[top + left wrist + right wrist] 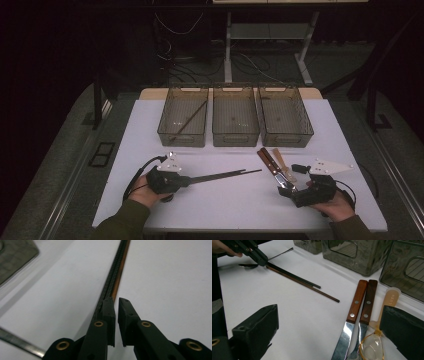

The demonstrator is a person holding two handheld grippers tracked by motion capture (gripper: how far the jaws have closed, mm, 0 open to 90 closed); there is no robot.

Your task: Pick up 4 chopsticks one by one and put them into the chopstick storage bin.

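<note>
On the white table (225,200), the left gripper (187,180) is clamped on the near ends of two chopsticks (225,175), which reach rightward from its jaws and lie flat. The right gripper (329,335) stands wide open over two wooden-handled knives (359,302) and a plastic spoon (384,312).

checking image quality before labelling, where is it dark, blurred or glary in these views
High view: dim room around the white table. Left gripper view: the black and brown chopsticks blur with distance, and the near black jaws look soft. Right gripper view: glare on the steel blades of the two wooden-handled knives, and its own jaws are out of focus.
</note>
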